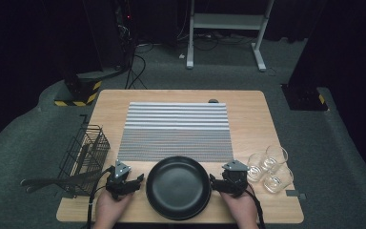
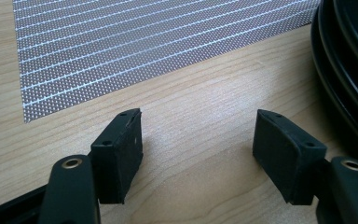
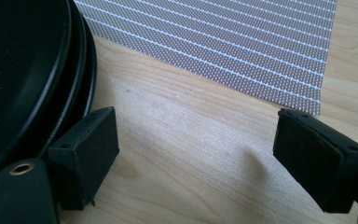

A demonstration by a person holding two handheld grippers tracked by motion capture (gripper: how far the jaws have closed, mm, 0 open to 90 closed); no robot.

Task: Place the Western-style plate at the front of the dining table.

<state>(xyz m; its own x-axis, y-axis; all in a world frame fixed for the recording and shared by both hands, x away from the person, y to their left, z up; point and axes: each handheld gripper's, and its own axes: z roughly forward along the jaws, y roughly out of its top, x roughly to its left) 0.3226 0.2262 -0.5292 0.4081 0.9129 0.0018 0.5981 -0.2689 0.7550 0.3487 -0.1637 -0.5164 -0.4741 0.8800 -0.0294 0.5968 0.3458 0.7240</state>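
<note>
Both the left gripper (image 1: 132, 180) and right gripper (image 1: 216, 182) stood wide open and empty, flanking the round black plates (image 1: 178, 187) stacked at the wooden table's (image 1: 248, 109) near edge; gripping likely came next, requiring each to close on the rim

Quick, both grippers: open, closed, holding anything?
Left gripper: open, nothing between its fingers, beside the black plate.
Right gripper: open, holding nothing.

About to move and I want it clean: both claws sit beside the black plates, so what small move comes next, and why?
Probably ease both claws inward toward the plate rims. The left claw and right claw flank the black plates, both open over bare table, gripping nothing. The rim lies just beside each inner jaw.
</note>
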